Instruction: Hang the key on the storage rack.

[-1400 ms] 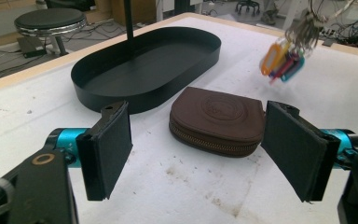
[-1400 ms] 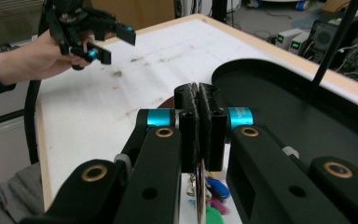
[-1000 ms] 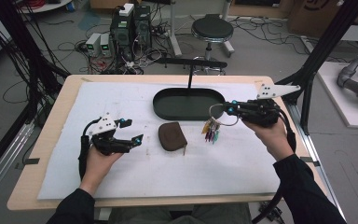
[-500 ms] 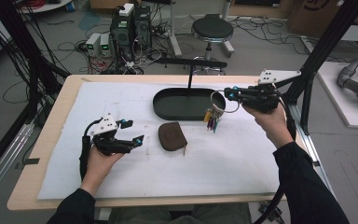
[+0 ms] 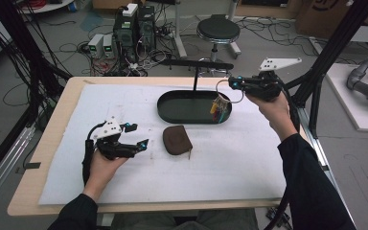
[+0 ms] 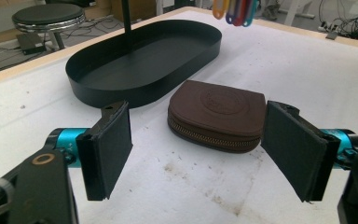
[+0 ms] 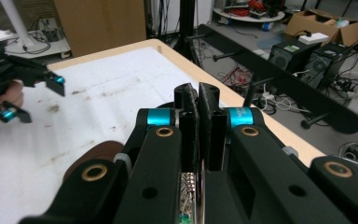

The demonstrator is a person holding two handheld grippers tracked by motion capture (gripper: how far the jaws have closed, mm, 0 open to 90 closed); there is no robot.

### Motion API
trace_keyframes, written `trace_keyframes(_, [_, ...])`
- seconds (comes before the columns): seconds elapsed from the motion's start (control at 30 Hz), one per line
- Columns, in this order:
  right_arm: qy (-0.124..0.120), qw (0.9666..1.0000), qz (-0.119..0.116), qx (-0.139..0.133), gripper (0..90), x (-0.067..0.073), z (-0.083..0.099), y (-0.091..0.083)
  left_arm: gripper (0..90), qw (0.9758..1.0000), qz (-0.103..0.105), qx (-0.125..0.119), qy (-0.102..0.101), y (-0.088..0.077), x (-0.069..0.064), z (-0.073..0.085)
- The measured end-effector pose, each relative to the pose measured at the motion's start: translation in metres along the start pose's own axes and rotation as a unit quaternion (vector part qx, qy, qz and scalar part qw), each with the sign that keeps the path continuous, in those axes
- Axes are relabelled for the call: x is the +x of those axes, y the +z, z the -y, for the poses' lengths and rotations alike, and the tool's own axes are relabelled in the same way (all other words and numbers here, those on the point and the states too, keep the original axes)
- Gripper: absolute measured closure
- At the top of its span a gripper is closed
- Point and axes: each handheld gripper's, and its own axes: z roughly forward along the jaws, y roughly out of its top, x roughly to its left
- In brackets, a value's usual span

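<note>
Right claw (image 5: 233, 84) clamped on key ring (image 5: 224, 91) above black tray (image 5: 172, 112); left claw (image 5: 139, 136) apart near brown pouch (image 5: 176, 140).

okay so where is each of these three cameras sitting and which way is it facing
High view: above the person's side, looking forward and down on the table; both forearms show.
Left gripper view: on the left gripper, facing the pouch and tray; open jaws show.
Right gripper view: on the right gripper, facing table and rack; shut jaws show.
Shared: the pouch.

Black grippers (image 5: 234, 84), teal-collared jaws, brass-ringed screws, dark sleeves (image 5: 311, 187)
</note>
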Motion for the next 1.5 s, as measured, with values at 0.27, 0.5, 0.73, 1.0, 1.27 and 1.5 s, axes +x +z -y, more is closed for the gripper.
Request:
trace_keyframes(0.27, [0.003, 0.9998, 0.018, 0.011, 87.9, -0.015, -0.001, 0.014, 24.3, 1.0000, 0.001, 0.003, 0.007, -0.002, -0.004, 0.002])
trace_keyframes(0.5, [0.015, 0.9990, 0.037, 0.019, 87.9, -0.032, 0.006, 0.027, 24.2, 1.0000, 0.000, 0.002, 0.006, -0.003, -0.004, 0.003])
trace_keyframes(0.73, [0.025, 0.9978, 0.058, 0.021, 87.9, -0.042, 0.004, 0.035, 24.3, 1.0000, 0.001, 0.003, 0.005, -0.002, -0.003, 0.004])
trace_keyframes(1.0, [0.036, 0.9964, 0.072, 0.025, 87.9, -0.051, 0.005, 0.043, 24.3, 1.0000, 0.001, 0.003, 0.005, -0.003, -0.003, 0.004])
trace_keyframes(1.27, [0.054, 0.9949, 0.080, 0.032, 87.9, -0.061, 0.011, 0.048, 24.2, 1.0000, 0.001, 0.000, 0.005, -0.002, -0.003, 0.004])
trace_keyframes(1.5, [0.053, 0.9950, 0.080, 0.029, 87.9, -0.066, 0.013, 0.048, 24.3, 1.0000, 0.000, 0.000, 0.005, -0.002, -0.002, 0.004])
